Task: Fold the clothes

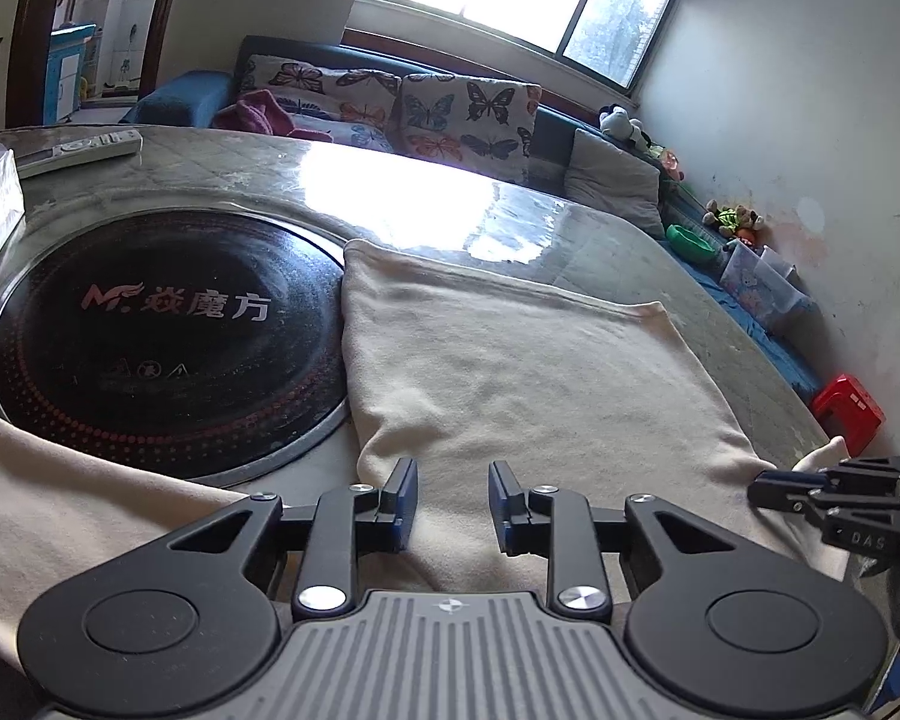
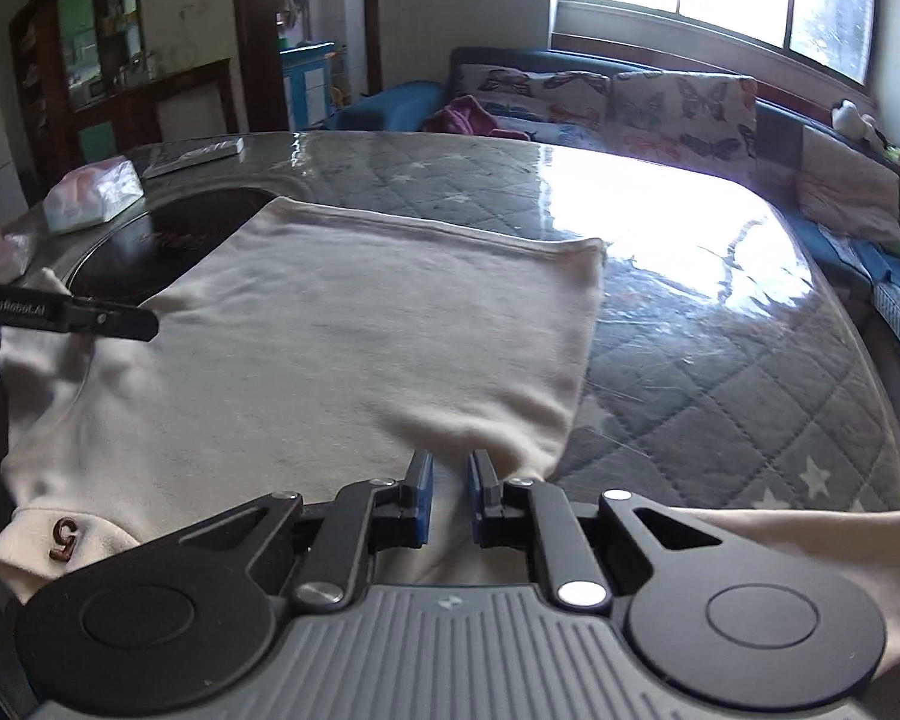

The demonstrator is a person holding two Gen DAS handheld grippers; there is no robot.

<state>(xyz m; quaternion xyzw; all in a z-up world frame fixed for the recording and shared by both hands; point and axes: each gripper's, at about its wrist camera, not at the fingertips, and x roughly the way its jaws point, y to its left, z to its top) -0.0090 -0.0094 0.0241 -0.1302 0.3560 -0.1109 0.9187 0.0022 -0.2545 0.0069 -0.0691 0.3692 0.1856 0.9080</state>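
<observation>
A cream garment (image 1: 528, 384) (image 2: 330, 324) lies spread flat on the round table, its left part overlapping the black hob. My left gripper (image 1: 453, 501) hovers low over the garment's near edge, jaws apart, with only flat cloth beneath them. In the right wrist view its fingertips (image 2: 144, 324) show over the garment's left side. My right gripper (image 2: 450, 480) has its jaws nearly together on a bunched fold at the garment's near right edge. It also shows shut at the cloth's right corner (image 1: 762, 489). A small brown emblem (image 2: 63, 540) sits on a near-left flap.
The glass-topped table (image 2: 720, 360) covers a quilted cloth. A black round hob (image 1: 162, 336) fills its middle. A tissue pack (image 2: 93, 195) and a remote (image 1: 78, 150) lie at the far left. A sofa with butterfly cushions (image 1: 468, 114) stands behind, and a red stool (image 1: 849, 414) to the right.
</observation>
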